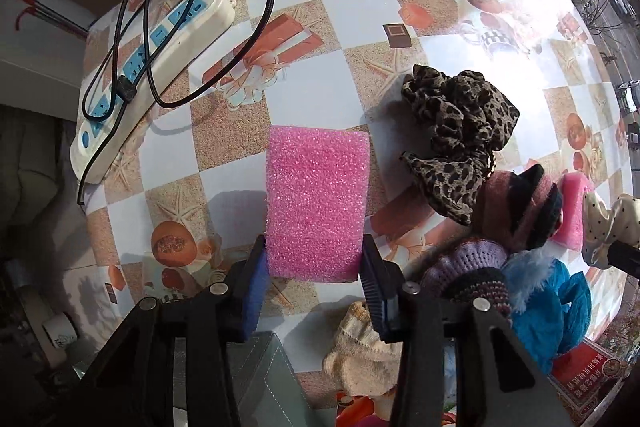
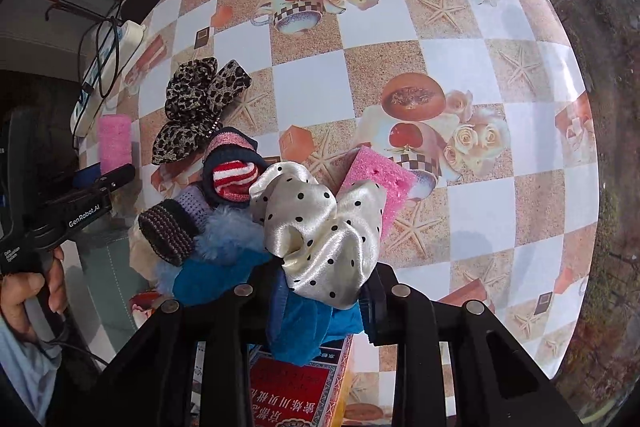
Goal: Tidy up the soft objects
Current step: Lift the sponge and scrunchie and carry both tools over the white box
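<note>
While both cameras look down on the same checkered table (image 2: 460, 75), each gives me something the other lacks. From the right wrist I see wide bare tablecloth ahead and to the right, out to the curved far edge; from the left wrist that room is smaller, with the table's left edge close beside the power strip (image 1: 160, 67) and its looped black cable (image 1: 224, 67).

The pile of soft things sits at the near edge. I count one blue fluffy cloth (image 2: 216, 279), one white polka-dot scrunchie (image 2: 320, 239), one leopard-print scrunchie (image 2: 196, 107), one striped knit cuff (image 2: 168, 231), one dark sock roll (image 2: 234, 171) whose red-and-white core shows only from the right wrist, and one cream knit piece (image 1: 360, 355) that I see clearly only from the left wrist. Sponges: two pink ones. One pink sponge (image 1: 316, 203) is clamped between the fingers of my left gripper (image 1: 314, 275), closed on its near end, well left of the pile. The second sponge (image 2: 376, 183) lies tucked against the polka-dot scrunchie.

My right gripper (image 2: 320, 291) has the polka-dot scrunchie between its fingers; whether they pinch it I cannot tell. A red printed box (image 2: 296, 383) lies beneath it.
</note>
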A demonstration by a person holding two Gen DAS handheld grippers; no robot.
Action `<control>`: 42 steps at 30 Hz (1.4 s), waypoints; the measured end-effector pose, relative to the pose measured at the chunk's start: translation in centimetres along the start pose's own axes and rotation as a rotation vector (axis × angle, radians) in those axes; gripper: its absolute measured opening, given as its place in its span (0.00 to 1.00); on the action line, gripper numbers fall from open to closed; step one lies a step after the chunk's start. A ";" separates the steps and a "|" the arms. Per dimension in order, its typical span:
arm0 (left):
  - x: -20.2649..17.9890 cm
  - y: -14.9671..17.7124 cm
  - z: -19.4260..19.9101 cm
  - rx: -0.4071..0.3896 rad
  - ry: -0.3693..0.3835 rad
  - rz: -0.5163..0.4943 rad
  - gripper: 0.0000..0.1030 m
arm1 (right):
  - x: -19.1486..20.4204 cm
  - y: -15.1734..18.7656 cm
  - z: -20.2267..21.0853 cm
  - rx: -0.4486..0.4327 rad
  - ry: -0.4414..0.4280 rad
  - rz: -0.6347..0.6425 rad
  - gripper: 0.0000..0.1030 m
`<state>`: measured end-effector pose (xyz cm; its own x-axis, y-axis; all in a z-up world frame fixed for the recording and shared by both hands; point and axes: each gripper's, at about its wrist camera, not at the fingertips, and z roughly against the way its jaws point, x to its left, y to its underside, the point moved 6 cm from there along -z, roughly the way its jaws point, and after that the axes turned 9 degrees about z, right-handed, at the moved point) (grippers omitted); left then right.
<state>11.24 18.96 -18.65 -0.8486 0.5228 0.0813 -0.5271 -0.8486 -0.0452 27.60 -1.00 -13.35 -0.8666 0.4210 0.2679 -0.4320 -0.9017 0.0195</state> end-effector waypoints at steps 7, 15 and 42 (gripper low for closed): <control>-2.0 3.1 6.7 -0.090 0.019 -0.011 0.46 | -0.8 0.8 2.5 -0.056 -0.009 -0.033 0.31; -5.9 4.8 11.4 -0.164 0.038 -0.072 0.46 | -1.7 2.3 4.7 -0.106 -0.001 -0.057 0.31; -29.8 19.2 20.0 -0.244 0.153 -0.548 0.46 | -11.5 16.0 10.3 -0.206 0.051 -0.115 0.31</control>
<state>27.32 -14.51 -1.99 -0.4390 0.8984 0.0146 -0.8680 -0.4199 -0.2651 33.20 -21.31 -6.19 -0.8180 0.5289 0.2261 -0.5658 -0.8106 -0.1509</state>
